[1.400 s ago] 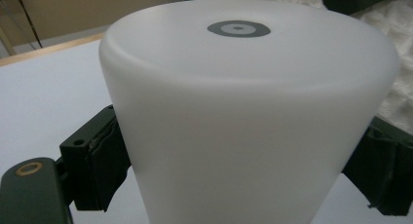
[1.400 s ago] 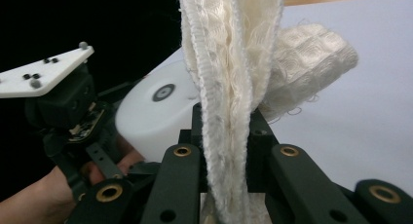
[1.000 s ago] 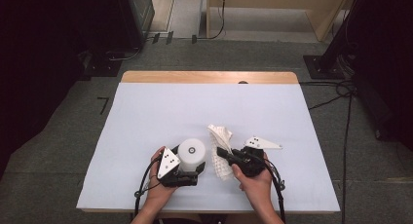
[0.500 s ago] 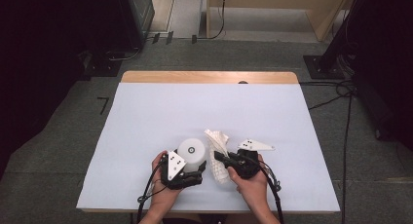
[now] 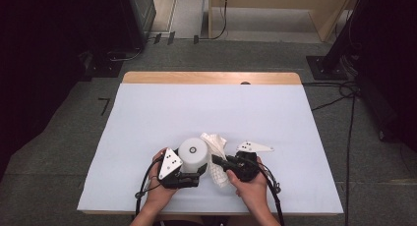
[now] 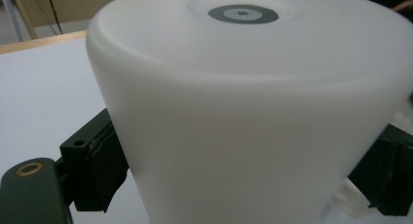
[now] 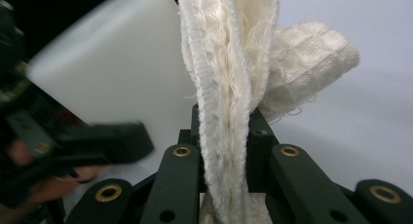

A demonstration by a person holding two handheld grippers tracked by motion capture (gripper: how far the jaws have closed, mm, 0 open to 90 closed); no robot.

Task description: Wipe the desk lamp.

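Observation:
A white cup (image 5: 193,155) stands upside down near the table's front edge, a grey disc on its upturned base. My left gripper (image 5: 198,169) is shut on the cup (image 6: 253,112), one pad on each side of its wall. Right of the cup, my right gripper (image 5: 219,162) is shut on a white waffle-weave cloth (image 5: 215,145). In the right gripper view the cloth (image 7: 229,87) rises from between the closed jaws of that gripper (image 7: 226,131) and lies against the cup (image 7: 112,78).
The table (image 5: 147,118) is covered in white, with a wooden strip (image 5: 211,77) at its far edge. Around it are grey carpet, dark equipment at the left and cables (image 5: 344,93) on the floor at the right.
My right gripper has shifted slightly left with the cloth, closer against the cup. The cup and my left gripper have stayed nearly in place.

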